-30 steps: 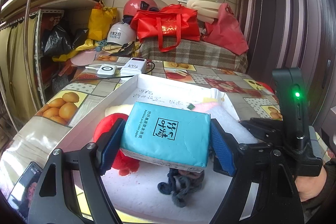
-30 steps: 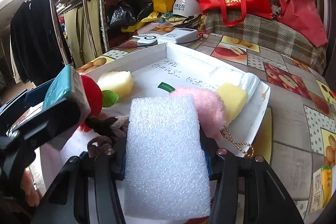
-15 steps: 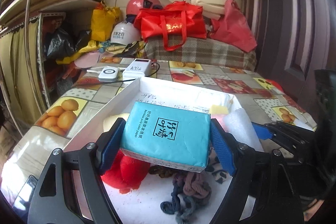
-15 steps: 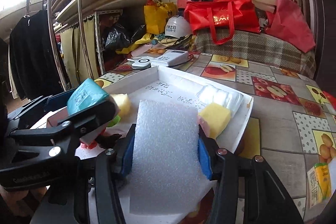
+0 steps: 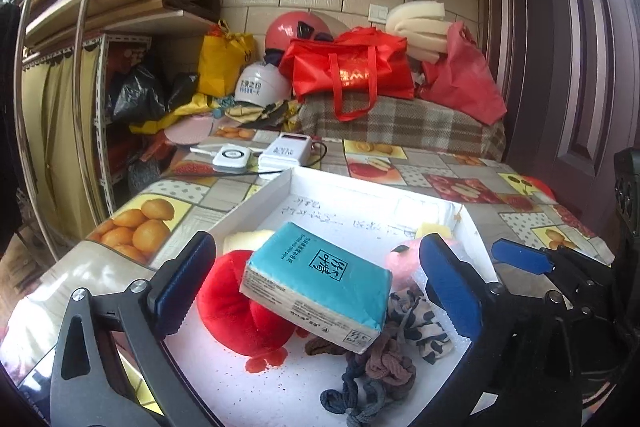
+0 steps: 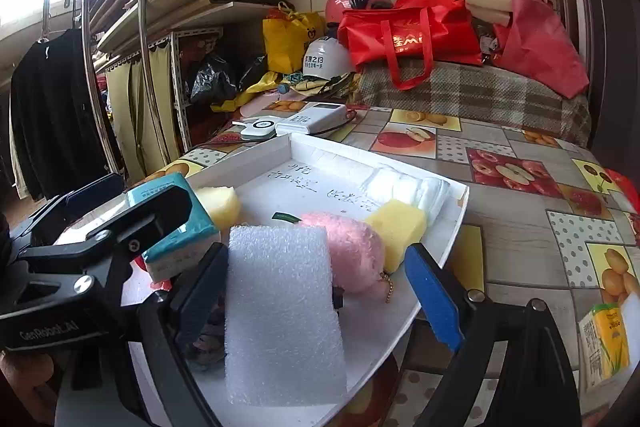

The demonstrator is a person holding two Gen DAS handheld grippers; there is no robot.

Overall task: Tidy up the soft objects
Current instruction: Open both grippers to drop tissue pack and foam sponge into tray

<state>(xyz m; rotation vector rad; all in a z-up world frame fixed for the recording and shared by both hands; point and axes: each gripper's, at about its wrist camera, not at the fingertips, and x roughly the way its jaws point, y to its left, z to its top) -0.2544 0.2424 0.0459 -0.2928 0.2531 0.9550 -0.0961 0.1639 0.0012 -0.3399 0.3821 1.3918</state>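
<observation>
Both grippers tilt down over the white tray. The left gripper has just spread its jaws off the tissue pack; the right gripper has just released the foam block. Only the right view shows a juice carton.

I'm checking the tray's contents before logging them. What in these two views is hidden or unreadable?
- Red plush toy: left wrist view, partly covered by the tissue pack; its shape is unclear.
- Handwriting on the tray floor: both views, too small to read.
- Dark tangled cloth: right wrist view, mostly hidden behind the white foam block.
- Juice carton: right wrist view, cut off by the frame edge.
</observation>
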